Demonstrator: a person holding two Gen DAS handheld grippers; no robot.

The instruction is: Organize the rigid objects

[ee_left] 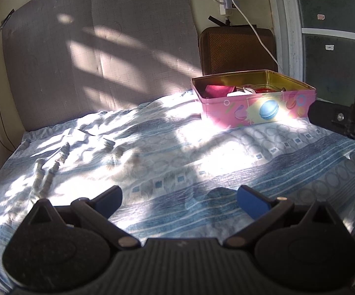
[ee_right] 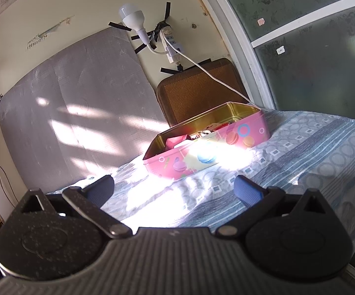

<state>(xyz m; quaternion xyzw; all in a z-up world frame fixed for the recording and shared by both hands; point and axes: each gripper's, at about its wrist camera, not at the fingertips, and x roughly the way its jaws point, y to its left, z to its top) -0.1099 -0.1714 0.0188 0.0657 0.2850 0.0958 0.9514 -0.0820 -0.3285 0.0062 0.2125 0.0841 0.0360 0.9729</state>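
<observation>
A pink macaron-printed tin box [ee_left: 258, 109] [ee_right: 175, 158] stands without a lid on the bed, with a magenta item [ee_left: 218, 90], a white piece and red bits inside. Several pale cable plugs [ee_left: 52, 167] and a small dark cylinder [ee_left: 109, 144] lie on the sheet at the left. My left gripper [ee_left: 180, 200] hovers open over the sheet, nothing between its blue pads. My right gripper [ee_right: 173, 190] is open too, short of the tin. In the left wrist view, the right gripper's body [ee_left: 342, 120] shows beside the tin's right end.
The patterned blue bedsheet [ee_left: 226, 172] is rumpled and streaked with harsh sunlight. A grey board [ee_left: 98, 56] and a brown woven cushion [ee_right: 197, 93] lean on the wall behind. A white cable [ee_right: 214, 73] runs down from a taped power strip. A frosted window [ee_right: 312, 49] is at right.
</observation>
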